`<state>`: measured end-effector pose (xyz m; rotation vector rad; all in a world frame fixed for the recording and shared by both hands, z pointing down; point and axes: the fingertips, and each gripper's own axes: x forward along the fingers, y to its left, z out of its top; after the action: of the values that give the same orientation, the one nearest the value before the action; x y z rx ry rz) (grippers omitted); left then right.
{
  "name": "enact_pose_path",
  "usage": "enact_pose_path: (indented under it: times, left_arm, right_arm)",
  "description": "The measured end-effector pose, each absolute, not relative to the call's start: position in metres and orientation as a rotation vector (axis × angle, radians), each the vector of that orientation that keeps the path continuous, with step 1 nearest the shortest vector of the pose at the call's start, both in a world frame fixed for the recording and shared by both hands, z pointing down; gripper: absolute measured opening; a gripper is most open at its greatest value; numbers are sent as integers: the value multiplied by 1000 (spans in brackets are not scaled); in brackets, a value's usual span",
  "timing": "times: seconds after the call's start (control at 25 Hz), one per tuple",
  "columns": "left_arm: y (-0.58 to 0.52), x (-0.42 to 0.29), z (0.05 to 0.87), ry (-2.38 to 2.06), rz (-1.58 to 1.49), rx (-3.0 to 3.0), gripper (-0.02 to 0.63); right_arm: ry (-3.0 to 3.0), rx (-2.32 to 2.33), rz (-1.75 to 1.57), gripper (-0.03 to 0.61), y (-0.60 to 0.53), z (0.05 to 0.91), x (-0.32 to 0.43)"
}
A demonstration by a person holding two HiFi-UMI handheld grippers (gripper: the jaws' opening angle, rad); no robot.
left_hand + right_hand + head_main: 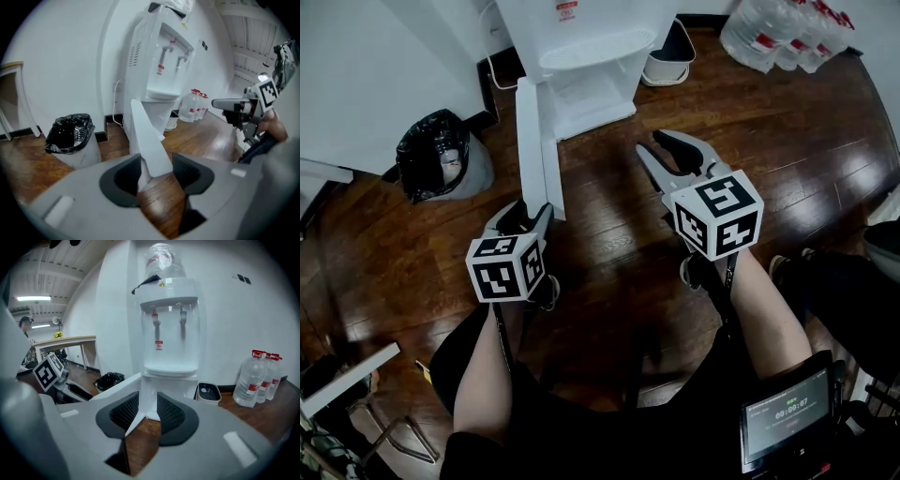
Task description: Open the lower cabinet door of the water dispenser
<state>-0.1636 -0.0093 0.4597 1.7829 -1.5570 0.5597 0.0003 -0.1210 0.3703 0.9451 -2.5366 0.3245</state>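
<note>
The dark wooden floor [750, 122] fills most of the head view. At its far edge, against the white wall, stands the white water dispenser [581, 37]. Its lower cabinet door [530, 141] is swung wide open toward the person, off the dispenser's left side, leaving the compartment [591, 94] exposed.

Left of the door sits a trash bin lined with a black bag [436, 155]. To the right of the dispenser a cluster of large water bottles [778, 33] stands on the floor, with a small white bin [670, 52] just beside the dispenser.

The left gripper [525, 217] has its jaws partway apart, with the door's free end between the pads; I cannot tell whether they press on it. The right gripper [652, 142] hangs in the air, well apart from the door, aimed at the dispenser's front, with its jaws narrowly apart and holding nothing.
</note>
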Motion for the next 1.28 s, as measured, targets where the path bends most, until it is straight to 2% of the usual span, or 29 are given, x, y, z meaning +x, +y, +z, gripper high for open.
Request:
enact_pose_path:
  times: [0.64,1.28]
  left_arm:
    - [-5,-198,463,-1652,542,1732,189]
    - [1,-247,458,-1819,566,1612,192]
  right_arm:
    - [-2566,906,283,114,-105,364,-16]
    - [-2576,914,290,114,-103,361,-18]
